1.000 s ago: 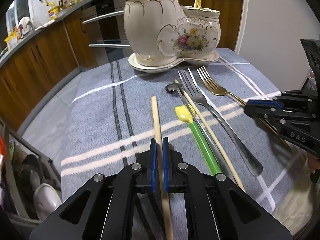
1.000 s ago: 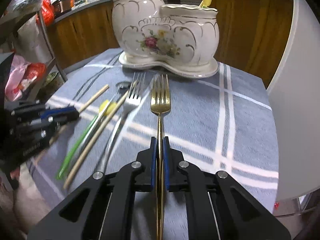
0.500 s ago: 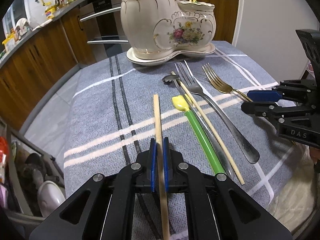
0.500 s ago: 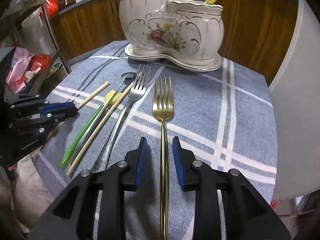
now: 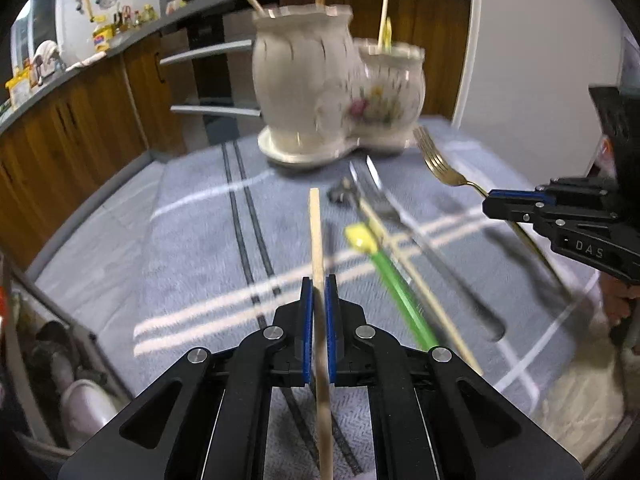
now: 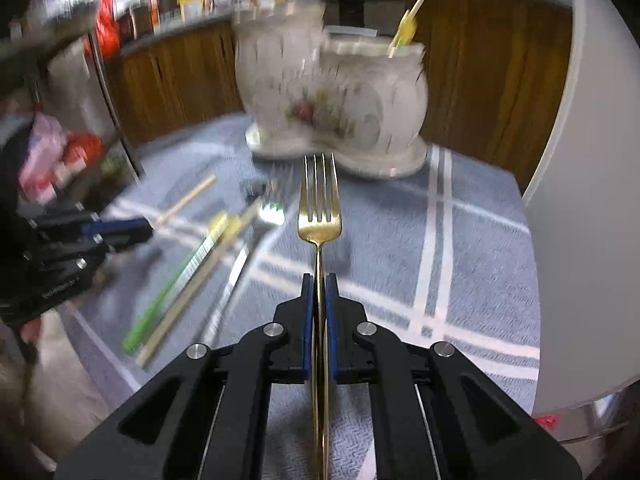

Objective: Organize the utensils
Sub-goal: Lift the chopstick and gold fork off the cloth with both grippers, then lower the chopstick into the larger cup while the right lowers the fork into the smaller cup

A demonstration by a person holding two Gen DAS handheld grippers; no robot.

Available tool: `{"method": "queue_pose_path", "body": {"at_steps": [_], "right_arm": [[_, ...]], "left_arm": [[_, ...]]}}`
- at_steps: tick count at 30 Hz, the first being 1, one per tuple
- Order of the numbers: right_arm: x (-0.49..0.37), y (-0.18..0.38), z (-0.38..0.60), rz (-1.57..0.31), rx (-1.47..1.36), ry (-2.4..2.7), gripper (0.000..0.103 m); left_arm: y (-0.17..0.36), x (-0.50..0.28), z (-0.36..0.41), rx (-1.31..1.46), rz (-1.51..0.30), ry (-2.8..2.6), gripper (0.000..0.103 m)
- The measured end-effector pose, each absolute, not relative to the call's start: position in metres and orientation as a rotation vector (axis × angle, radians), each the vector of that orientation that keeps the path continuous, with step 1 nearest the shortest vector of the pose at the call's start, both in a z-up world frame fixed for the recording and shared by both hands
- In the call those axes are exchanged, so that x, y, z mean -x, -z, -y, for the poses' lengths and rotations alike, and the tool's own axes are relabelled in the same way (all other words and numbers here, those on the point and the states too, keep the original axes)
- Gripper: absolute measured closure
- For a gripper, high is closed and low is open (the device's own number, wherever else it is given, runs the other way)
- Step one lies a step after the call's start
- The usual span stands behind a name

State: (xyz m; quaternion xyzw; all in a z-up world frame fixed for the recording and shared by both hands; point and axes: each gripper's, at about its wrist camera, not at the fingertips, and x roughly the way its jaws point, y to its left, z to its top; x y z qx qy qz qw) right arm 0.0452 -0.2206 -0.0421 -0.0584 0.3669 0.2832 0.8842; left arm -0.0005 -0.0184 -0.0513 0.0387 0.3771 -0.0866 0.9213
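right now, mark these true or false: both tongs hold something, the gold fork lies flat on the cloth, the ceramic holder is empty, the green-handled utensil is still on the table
1. Both tongs hold something. True: the left tongs grip a wooden chopstick, the right tongs grip the gold fork.
2. The gold fork lies flat on the cloth. False: it is clamped in the right tongs with its tines raised off the cloth.
3. The ceramic holder is empty. False: sticks already stand in both its pots.
4. The green-handled utensil is on the table. True: it lies on the striped cloth beside the silver fork.
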Motion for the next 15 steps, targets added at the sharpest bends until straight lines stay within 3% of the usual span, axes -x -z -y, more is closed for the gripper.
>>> {"method": "queue_pose_path", "body": {"at_steps": [15], "right_arm": [[-0.028, -0.022, 0.227, -0.34, 0.034, -0.563, 0.097]], "left_arm": [[-0.013, 0.007, -0.005, 0.053, -0.427, 0.242, 0.096]]}}
